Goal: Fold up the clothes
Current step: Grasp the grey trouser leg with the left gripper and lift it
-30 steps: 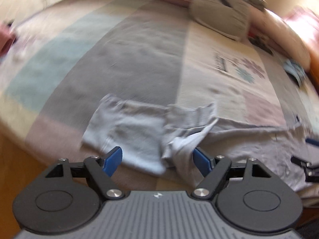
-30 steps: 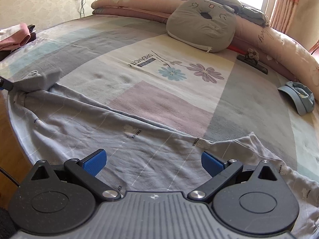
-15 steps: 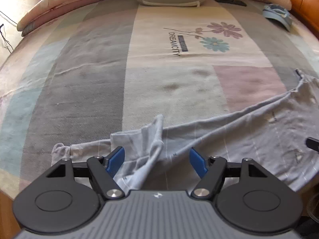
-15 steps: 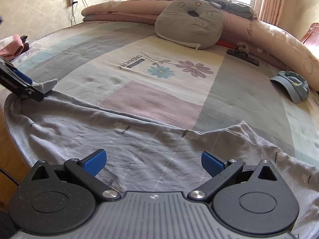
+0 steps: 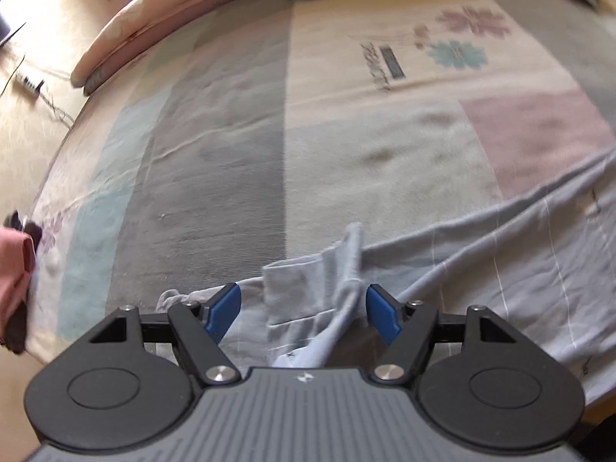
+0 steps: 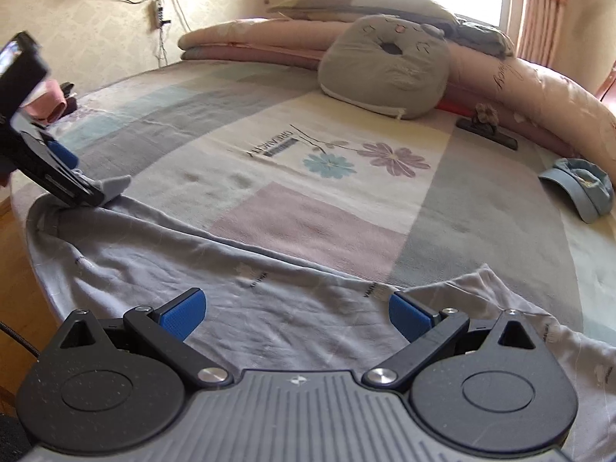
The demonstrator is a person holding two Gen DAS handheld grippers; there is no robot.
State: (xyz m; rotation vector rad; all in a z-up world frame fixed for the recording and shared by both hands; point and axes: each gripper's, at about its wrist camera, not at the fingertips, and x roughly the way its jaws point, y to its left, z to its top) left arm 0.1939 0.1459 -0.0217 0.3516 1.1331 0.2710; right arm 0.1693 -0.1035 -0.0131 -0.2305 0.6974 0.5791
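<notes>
A pale grey-blue garment lies spread along the near edge of the round bed. Its bunched sleeve stands up between the blue pads of my left gripper. The jaws are fairly wide: the fold brushes the right pad and a gap shows at the left pad. In the right wrist view the left gripper tilts down at the garment's far left end, with the sleeve tip poking out past it. My right gripper hangs open just above the garment's middle, with nothing between its fingers.
A grey cat-face cushion and rolled quilts line the back of the bed. A blue cap lies at the right and a dark clip near the quilts. Pink clothing sits at the left edge, above the wooden floor.
My left gripper swung and rolled over the sleeve and sank onto it, its jaws a little narrower, the sleeve now bunched upright between them. The right gripper has hardly moved.
</notes>
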